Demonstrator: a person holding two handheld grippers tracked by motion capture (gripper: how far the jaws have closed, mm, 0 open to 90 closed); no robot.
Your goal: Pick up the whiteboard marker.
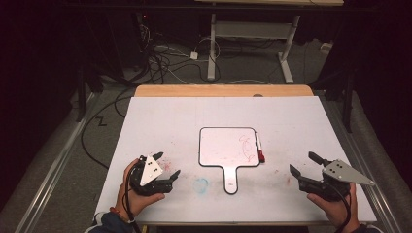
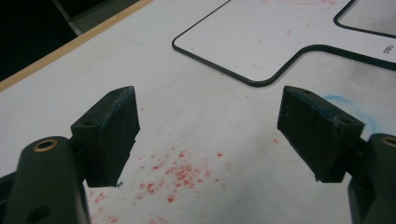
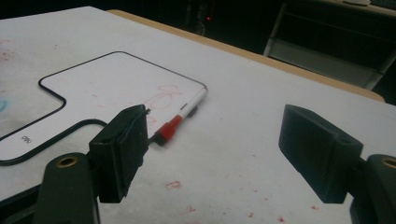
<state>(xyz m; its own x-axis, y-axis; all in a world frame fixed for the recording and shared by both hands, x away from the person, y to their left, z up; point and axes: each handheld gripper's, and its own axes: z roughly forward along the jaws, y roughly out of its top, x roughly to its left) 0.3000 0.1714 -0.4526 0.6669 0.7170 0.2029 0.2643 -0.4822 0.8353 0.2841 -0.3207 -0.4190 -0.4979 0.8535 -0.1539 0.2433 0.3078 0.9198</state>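
Your left tongs (image 1: 166, 164) sit low over the near left part of the desk (image 1: 160, 116), held in your left hand (image 1: 136, 194), with the jaws spread wide and nothing between them. In the left gripper view they hang just above a scatter of red specks (image 2: 175, 170) on the white surface, and a faint blue smear (image 1: 200, 184) lies a little to their right.

Near the middle of the desk lies the small whiteboard (image 1: 226, 145), flat, its handle pointing toward you and red scribbles (image 1: 247, 145) on its right half. The red-capped marker (image 1: 259, 147) rests just beside the board's right edge, lying along it with the cap at the near end; from these pictures you cannot tell whether it touches the frame.

Your right tongs (image 1: 303, 164) hover over the near right part of the desk, well apart from the marker, released and empty, jaws wide. In the right gripper view the marker lies beyond the left jaw.
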